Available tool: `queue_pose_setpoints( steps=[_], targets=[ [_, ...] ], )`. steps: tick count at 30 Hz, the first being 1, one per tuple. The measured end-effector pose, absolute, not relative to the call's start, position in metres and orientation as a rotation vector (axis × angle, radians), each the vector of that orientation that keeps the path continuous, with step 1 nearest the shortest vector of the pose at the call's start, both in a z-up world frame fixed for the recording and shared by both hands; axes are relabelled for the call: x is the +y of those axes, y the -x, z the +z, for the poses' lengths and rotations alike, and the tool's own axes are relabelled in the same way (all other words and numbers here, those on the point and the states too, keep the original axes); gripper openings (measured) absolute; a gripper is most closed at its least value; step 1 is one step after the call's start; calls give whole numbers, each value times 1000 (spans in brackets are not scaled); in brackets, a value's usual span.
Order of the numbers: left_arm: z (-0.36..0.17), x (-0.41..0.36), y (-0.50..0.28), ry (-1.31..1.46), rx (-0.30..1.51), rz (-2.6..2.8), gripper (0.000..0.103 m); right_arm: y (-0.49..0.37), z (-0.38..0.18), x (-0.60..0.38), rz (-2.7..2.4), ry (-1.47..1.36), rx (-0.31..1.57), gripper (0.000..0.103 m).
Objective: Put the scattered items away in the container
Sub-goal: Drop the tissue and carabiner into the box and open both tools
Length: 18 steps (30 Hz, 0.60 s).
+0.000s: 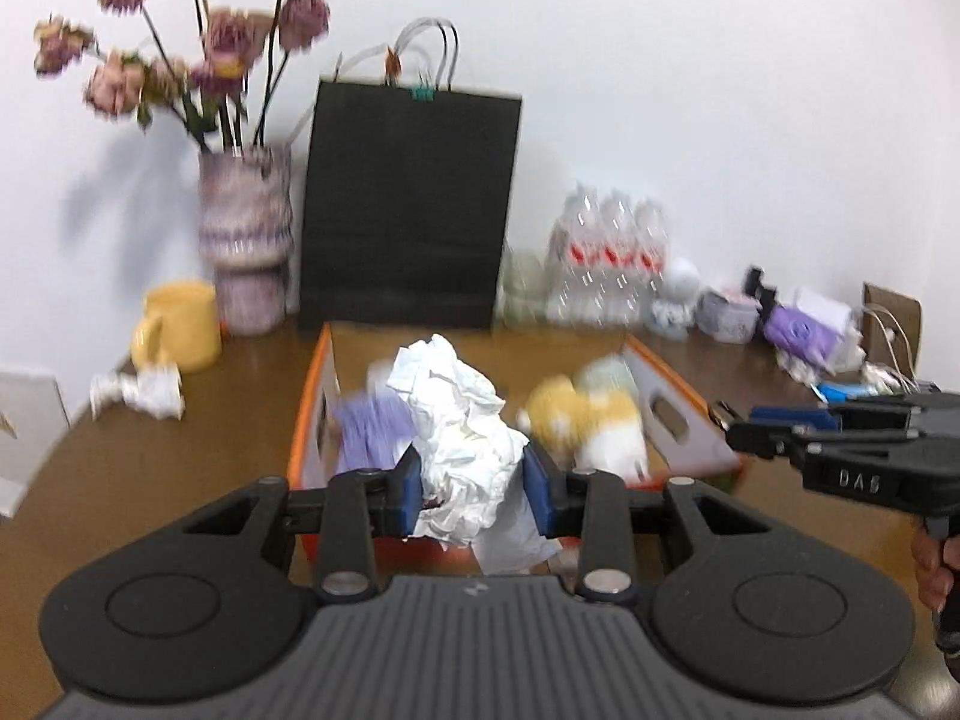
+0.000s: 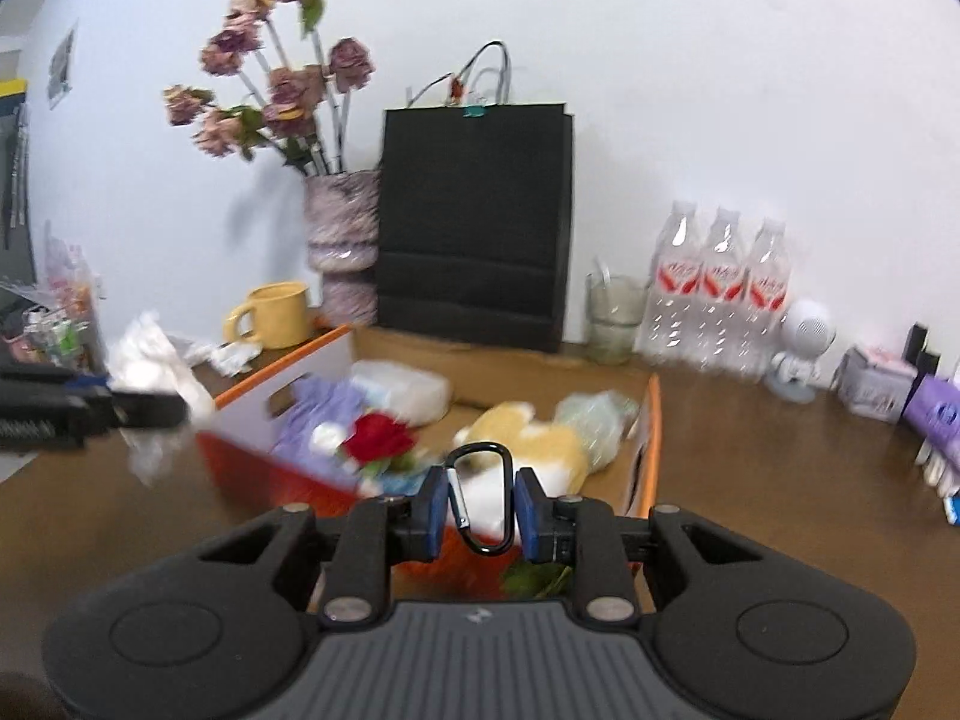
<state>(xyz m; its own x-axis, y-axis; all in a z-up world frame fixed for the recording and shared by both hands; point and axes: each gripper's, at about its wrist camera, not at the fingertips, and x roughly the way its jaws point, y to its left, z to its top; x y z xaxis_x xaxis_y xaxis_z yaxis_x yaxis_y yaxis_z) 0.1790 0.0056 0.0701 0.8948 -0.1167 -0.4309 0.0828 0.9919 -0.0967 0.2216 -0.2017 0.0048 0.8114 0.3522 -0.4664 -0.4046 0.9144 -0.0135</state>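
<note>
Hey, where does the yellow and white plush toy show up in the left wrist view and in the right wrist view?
Left wrist view: the plush toy lies in the orange box, right of the crumpled paper held by the left gripper.
Right wrist view: the toy sits mid-box, just beyond the carabiner in the right gripper.
Shared landmark: the black paper bag behind the box.

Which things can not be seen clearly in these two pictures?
- Left wrist view: the crumpled white paper in the left gripper hides the middle of the orange box.
- Left wrist view: motion blur smears the yellow plush toy.
- Right wrist view: the carabiner in the right gripper hides the box's near wall.
</note>
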Motion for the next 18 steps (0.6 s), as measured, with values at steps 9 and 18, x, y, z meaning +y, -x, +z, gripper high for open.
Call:
queue_pose_setpoints(
  steps=[9, 18],
  targets=[
    [54, 1, -255, 79, 525, -49, 35, -303, -19, -191, 311, 103, 633, 22],
    [10, 7, -295, 98, 622, 18, 35, -325, -42, -186, 268, 58, 685, 23]
  ],
)
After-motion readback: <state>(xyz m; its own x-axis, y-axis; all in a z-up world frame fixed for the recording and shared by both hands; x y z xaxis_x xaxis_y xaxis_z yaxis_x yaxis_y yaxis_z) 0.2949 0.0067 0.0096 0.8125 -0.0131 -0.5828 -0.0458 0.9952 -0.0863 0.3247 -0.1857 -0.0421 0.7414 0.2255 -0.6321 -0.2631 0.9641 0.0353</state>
